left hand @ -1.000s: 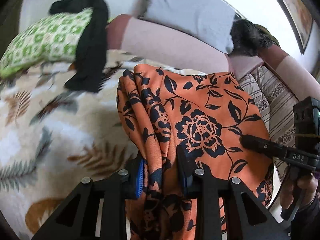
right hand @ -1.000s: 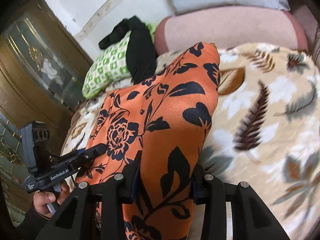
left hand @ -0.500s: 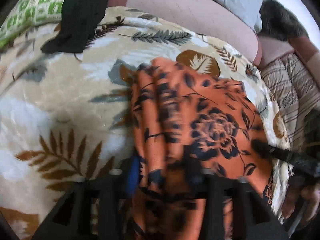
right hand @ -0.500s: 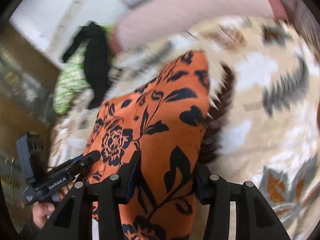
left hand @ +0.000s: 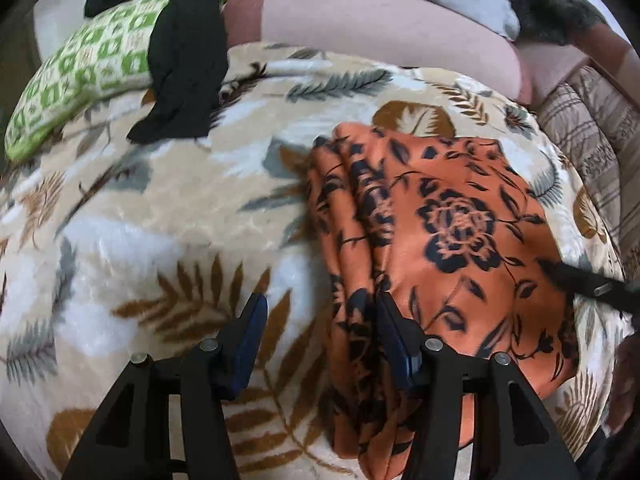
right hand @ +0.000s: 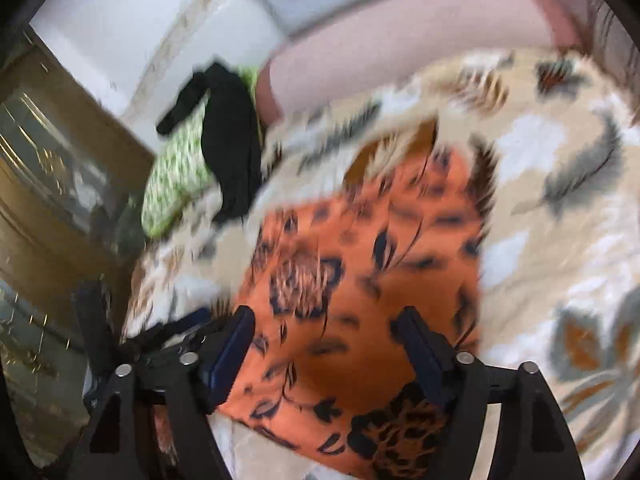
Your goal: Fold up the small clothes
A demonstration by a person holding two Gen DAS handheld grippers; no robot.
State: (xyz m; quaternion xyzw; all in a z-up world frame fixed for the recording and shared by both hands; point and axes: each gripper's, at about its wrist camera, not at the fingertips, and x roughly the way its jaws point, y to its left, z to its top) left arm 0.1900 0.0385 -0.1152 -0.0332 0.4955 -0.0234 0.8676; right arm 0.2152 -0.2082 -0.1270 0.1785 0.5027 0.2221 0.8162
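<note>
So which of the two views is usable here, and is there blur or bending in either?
Left wrist view: mostly sharp, even soft light, no glare; the orange cloth print reads clearly, and the fisheye curves the blanket at the edges. Right wrist view: heavy motion blur throughout, the cloth and black garment smeared; only the right tool stays fairly crisp.

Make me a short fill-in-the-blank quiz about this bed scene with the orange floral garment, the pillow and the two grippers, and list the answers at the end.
1. The orange floral garment lies on a leaf-patterned ____.
2. The black cloth is draped over a ____-and-white pillow.
3. The jaws of the left gripper stand ____, not clamping the garment.
4. Between the opening jaws of the right gripper lies the ____ garment.

Answers: blanket; green; open; orange
</note>
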